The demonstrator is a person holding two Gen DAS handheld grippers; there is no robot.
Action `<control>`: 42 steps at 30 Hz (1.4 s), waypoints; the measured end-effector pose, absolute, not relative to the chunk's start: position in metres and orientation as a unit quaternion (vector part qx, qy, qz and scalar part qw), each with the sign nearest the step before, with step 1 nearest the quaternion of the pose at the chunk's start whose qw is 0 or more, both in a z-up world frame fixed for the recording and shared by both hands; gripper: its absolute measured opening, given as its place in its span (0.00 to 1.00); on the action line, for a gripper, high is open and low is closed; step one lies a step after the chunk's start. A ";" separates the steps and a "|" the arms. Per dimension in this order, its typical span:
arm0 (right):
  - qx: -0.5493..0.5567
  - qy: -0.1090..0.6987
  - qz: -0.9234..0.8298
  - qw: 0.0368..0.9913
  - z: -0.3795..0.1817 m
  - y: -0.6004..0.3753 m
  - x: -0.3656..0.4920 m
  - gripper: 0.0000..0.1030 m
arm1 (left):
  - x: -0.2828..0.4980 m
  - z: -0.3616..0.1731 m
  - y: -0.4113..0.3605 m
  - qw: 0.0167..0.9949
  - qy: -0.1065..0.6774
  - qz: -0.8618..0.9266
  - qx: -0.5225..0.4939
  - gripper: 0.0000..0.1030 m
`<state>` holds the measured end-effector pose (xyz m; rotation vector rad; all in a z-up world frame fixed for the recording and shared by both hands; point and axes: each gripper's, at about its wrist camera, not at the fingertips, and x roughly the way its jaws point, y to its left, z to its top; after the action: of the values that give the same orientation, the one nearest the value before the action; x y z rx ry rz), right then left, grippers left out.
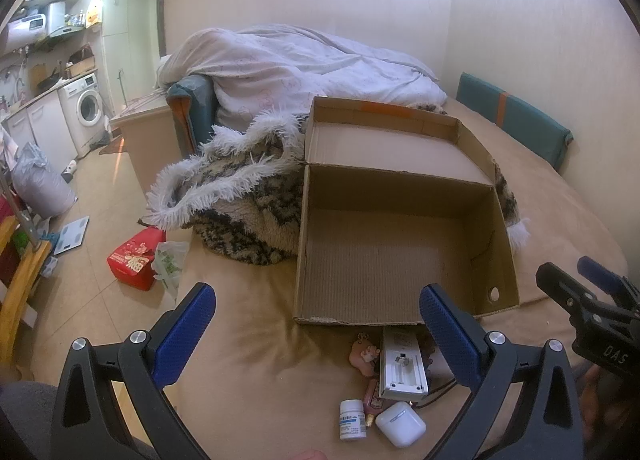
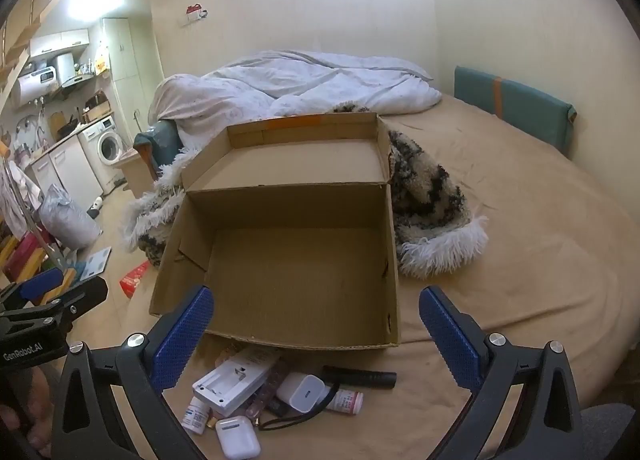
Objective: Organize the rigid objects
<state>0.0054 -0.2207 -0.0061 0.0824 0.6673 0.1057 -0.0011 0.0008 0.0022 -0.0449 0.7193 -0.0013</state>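
Both grippers, left gripper (image 1: 318,334) and right gripper (image 2: 316,336), wide open, holding nothing, above small items beside empty cardboard box (image 2: 296,260).

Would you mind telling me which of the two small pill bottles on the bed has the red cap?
The pill bottle with the red cap lies on its side right of the white charger plug. The other pill bottle, beside the earbud case, has a white cap.

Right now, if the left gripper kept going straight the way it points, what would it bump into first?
Probably the near wall of the open cardboard box, or the bedsheet just before it. The left gripper is open and empty; depth is hard to judge.
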 end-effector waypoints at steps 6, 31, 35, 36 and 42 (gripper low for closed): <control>0.040 0.327 0.051 0.943 -0.006 -0.220 0.005 1.00 | -0.001 0.002 0.001 0.936 0.352 0.000 -0.023 0.99; 0.042 0.329 0.051 0.942 -0.007 -0.219 0.006 1.00 | 0.001 0.004 -0.001 0.934 0.356 0.000 -0.024 0.99; 0.042 0.330 0.052 0.942 -0.007 -0.219 0.006 1.00 | 0.000 0.003 -0.001 0.934 0.357 -0.001 -0.024 0.99; 0.041 0.330 0.052 0.942 -0.007 -0.219 0.006 1.00 | 0.000 0.003 0.000 0.934 0.358 -0.001 -0.024 0.99; 0.041 0.330 0.051 0.942 -0.007 -0.219 0.006 1.00 | -0.001 0.001 0.000 0.934 0.358 -0.001 -0.022 0.99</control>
<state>0.0056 -0.2191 -0.0075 0.0832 0.6725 0.1047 -0.0005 -0.0003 0.0010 -0.0453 0.7320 -0.0016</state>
